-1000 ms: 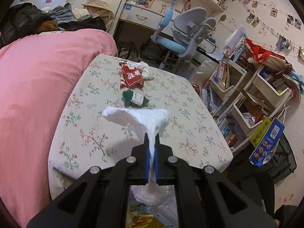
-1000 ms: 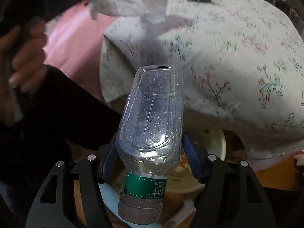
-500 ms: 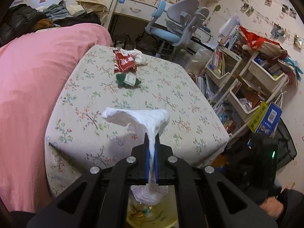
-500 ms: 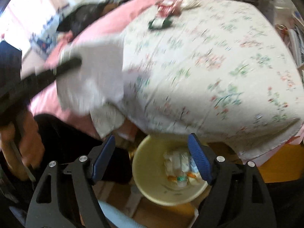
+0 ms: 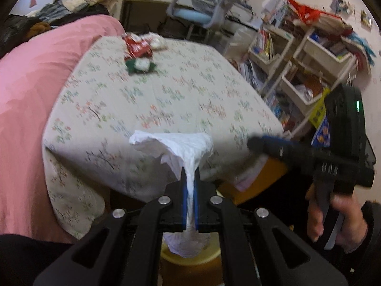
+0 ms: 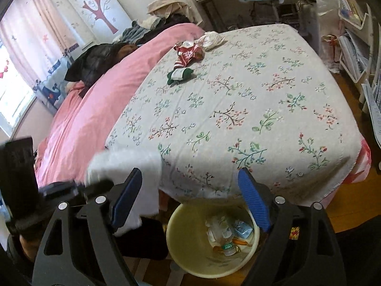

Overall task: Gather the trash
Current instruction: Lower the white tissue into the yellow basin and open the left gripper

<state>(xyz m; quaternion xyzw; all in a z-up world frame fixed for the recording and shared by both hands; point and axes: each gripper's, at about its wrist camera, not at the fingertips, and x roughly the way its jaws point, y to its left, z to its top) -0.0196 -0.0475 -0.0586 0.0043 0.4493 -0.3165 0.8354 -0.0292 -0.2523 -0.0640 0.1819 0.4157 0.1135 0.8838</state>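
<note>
Cluttered bedroom, floral-sheeted bed in the middle: a person working two handheld grippers clears litter into a cream bucket standing on the floor at the bed's near edge. The left gripper is clamped tight on a crumpled white tissue, pinched at its waist so both ends bunch out, and held directly above the bucket — apparently lined up for the drop. The right gripper is empty, its jaws having just been opening with nothing between them; a clear plastic bottle lies in the bucket among other scraps, which suggests that delivery is done.

Three pieces remain at the far left of the bed, close together: a red snack wrapper, a green-and-white wrapper just nearer, and a pale crumpled wad beyond. The bucket's spot, tucked against the bed's edge, keeps each trip short — though the leftover litter sits well apart from it, so a long reach looks likely next.
</note>
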